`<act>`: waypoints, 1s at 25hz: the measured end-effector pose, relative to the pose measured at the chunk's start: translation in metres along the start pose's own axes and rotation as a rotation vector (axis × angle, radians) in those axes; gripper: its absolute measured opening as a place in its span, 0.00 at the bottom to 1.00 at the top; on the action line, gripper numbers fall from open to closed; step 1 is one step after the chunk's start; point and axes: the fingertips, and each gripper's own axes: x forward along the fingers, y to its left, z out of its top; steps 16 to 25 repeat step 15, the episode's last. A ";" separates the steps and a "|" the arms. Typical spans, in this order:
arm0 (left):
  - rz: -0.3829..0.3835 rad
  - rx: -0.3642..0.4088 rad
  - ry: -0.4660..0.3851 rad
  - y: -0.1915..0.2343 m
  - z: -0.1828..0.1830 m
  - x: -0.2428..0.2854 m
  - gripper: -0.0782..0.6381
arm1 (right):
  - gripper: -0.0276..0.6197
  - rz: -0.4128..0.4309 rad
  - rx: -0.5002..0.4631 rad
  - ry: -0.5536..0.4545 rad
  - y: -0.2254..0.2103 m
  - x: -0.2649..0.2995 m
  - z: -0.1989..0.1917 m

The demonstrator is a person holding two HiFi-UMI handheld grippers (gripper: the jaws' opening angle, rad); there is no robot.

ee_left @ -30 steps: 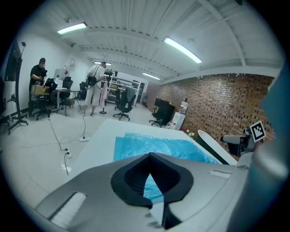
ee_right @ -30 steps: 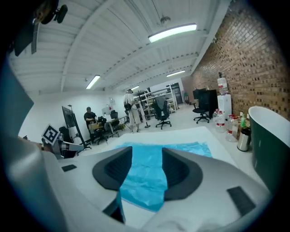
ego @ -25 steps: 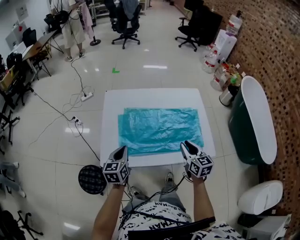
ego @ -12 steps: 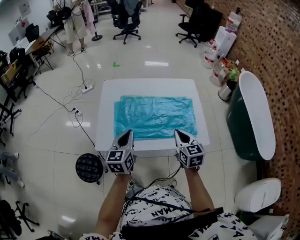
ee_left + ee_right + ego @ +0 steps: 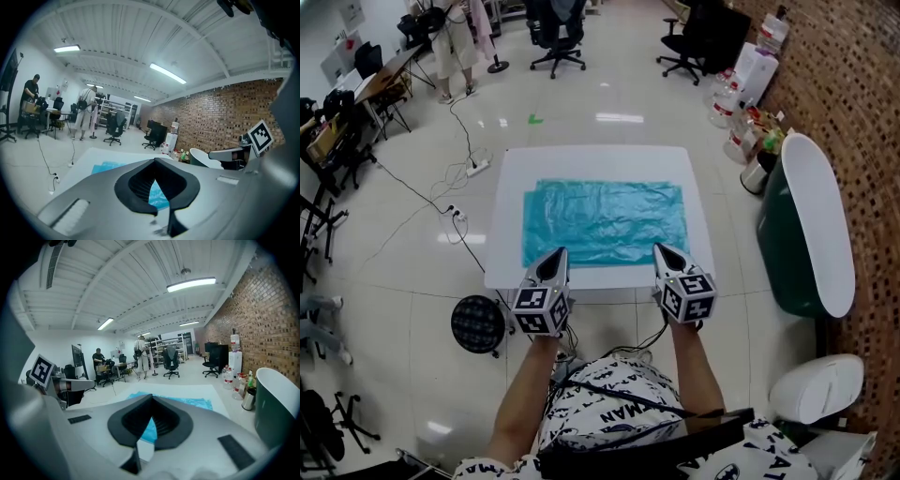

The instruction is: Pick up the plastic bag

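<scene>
— Film is the worry here: the plastic bag (image 5: 605, 223) lies flat and spread out on the white table (image 5: 591, 157), and I see no raised fold along its near edge to catch
— And the two tools, are they ready for it?
— Not as they stand. The left gripper (image 5: 558, 255) has its jaws pressed together with nothing in them, and the right gripper (image 5: 662, 249) is the same. Both hang over the table's near edge, just short of the bag
— So what goes wrong?
— Closed tips would only push the sheet, bunching it or sliding it toward the far side. Even with the jaws spread, they may scrape the tabletop and close on air, I think, because the film looks so thin
— Room to move?
— Plenty above the table, which bears nothing else. On the right a dark green tub (image 5: 802, 239) stands near the table, so a wide swing there is risky. On the left a black round object (image 5: 477, 324) and a floor cable (image 5: 441, 230) lie near the person's feet
</scene>
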 end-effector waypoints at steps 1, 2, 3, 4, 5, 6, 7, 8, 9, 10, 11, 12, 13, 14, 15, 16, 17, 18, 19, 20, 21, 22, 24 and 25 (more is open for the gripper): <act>-0.001 0.001 0.000 0.000 0.002 0.000 0.11 | 0.05 -0.002 0.000 -0.002 -0.001 0.000 0.001; -0.002 0.000 -0.001 0.000 0.003 0.000 0.11 | 0.05 -0.002 0.000 -0.003 -0.001 0.001 0.001; -0.003 -0.003 -0.002 0.001 0.004 0.000 0.11 | 0.05 -0.002 -0.001 -0.003 -0.001 0.001 0.001; -0.004 -0.005 -0.003 0.001 0.004 0.000 0.11 | 0.05 -0.003 -0.002 -0.004 0.000 0.001 0.001; -0.004 -0.006 -0.003 0.001 0.004 -0.001 0.11 | 0.05 -0.003 -0.003 -0.004 0.001 0.001 0.000; -0.004 -0.006 -0.002 0.001 0.004 -0.001 0.11 | 0.05 -0.003 -0.003 -0.003 0.001 0.001 -0.001; -0.005 -0.007 -0.001 0.001 0.003 -0.002 0.11 | 0.05 -0.003 -0.002 -0.001 0.002 0.000 -0.002; -0.004 -0.009 0.000 0.002 0.003 -0.002 0.11 | 0.05 -0.004 -0.002 0.001 0.003 0.000 -0.003; -0.004 -0.009 0.001 0.002 0.003 -0.003 0.11 | 0.05 -0.005 -0.002 0.002 0.004 0.000 -0.003; -0.003 -0.009 0.001 0.003 0.002 -0.004 0.11 | 0.05 -0.005 -0.001 0.004 0.004 0.000 -0.004; -0.002 -0.008 0.001 0.004 0.002 -0.004 0.11 | 0.05 -0.006 0.001 0.005 0.004 0.000 -0.005; -0.001 -0.007 0.002 0.004 0.001 -0.005 0.11 | 0.05 -0.006 0.003 0.007 0.005 0.000 -0.005; -0.001 -0.007 0.003 0.005 0.001 -0.005 0.11 | 0.05 -0.007 0.003 0.008 0.005 0.000 -0.006; 0.000 -0.007 0.003 0.006 0.001 -0.005 0.11 | 0.05 -0.007 0.003 0.009 0.005 0.000 -0.007; 0.000 -0.008 0.003 0.006 0.000 -0.006 0.11 | 0.05 -0.008 0.003 0.009 0.005 0.001 -0.007; 0.000 -0.008 0.003 0.006 0.000 -0.006 0.11 | 0.05 -0.008 0.003 0.009 0.005 0.001 -0.007; 0.000 -0.008 0.003 0.006 0.000 -0.006 0.11 | 0.05 -0.008 0.003 0.009 0.005 0.001 -0.007; 0.000 -0.008 0.003 0.006 0.000 -0.006 0.11 | 0.05 -0.008 0.003 0.009 0.005 0.001 -0.007; 0.000 -0.008 0.003 0.006 0.000 -0.006 0.11 | 0.05 -0.008 0.003 0.009 0.005 0.001 -0.007; 0.000 -0.008 0.003 0.006 0.000 -0.006 0.11 | 0.05 -0.008 0.003 0.009 0.005 0.001 -0.007; 0.000 -0.008 0.003 0.006 0.000 -0.006 0.11 | 0.05 -0.008 0.003 0.009 0.005 0.001 -0.007; 0.000 -0.008 0.003 0.006 0.000 -0.006 0.11 | 0.05 -0.008 0.003 0.009 0.005 0.001 -0.007; 0.000 -0.008 0.003 0.006 0.000 -0.006 0.11 | 0.05 -0.008 0.003 0.009 0.005 0.001 -0.007; 0.000 -0.008 0.003 0.006 0.000 -0.006 0.11 | 0.05 -0.008 0.003 0.009 0.005 0.001 -0.007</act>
